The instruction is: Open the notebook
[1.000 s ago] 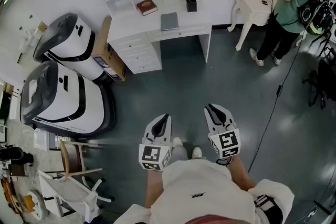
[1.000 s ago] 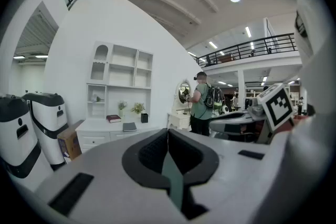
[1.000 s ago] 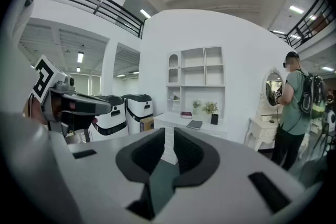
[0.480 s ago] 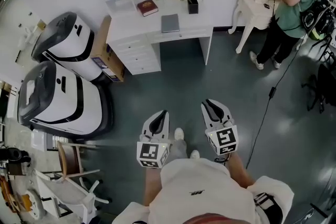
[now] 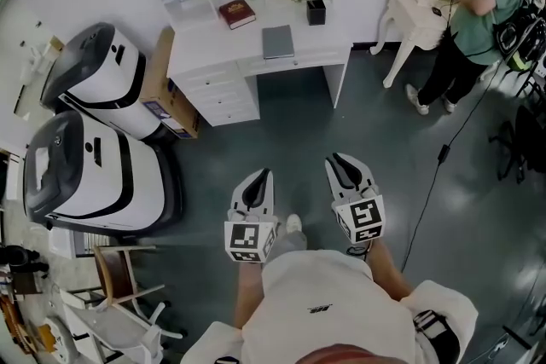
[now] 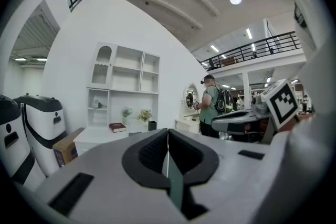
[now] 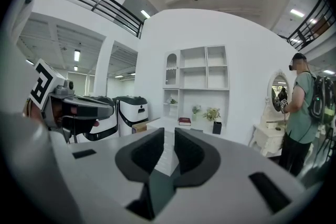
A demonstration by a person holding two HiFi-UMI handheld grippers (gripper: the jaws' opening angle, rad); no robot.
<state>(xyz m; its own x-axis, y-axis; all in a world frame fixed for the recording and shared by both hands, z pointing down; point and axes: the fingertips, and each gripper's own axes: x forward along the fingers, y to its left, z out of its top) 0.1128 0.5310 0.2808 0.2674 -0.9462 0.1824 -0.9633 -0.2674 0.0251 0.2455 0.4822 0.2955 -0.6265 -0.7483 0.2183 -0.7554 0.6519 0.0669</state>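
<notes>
A closed grey notebook (image 5: 277,41) lies flat on the white desk (image 5: 213,47) at the far side of the room, near the desk's front edge. Both grippers are held out over the dark floor, well short of the desk and touching nothing. My left gripper (image 5: 260,176) (image 6: 167,136) is shut, its pads meeting with nothing between them. My right gripper (image 5: 339,162) (image 7: 169,136) is open by a narrow gap and empty; its jaws have opened a little within the last second. Both point level toward the desk.
A red book (image 5: 236,12), small plants and a black pot (image 5: 316,11) sit on the desk. Two large white machines (image 5: 94,175) and a cardboard box (image 5: 158,85) stand left. A person (image 5: 478,21) stands at a small white table (image 5: 409,4) right. A cable (image 5: 439,175) crosses the floor.
Both grippers and the person holding them have moved forward across the floor toward the desk, side by side. The desk sits slightly nearer in the head view.
</notes>
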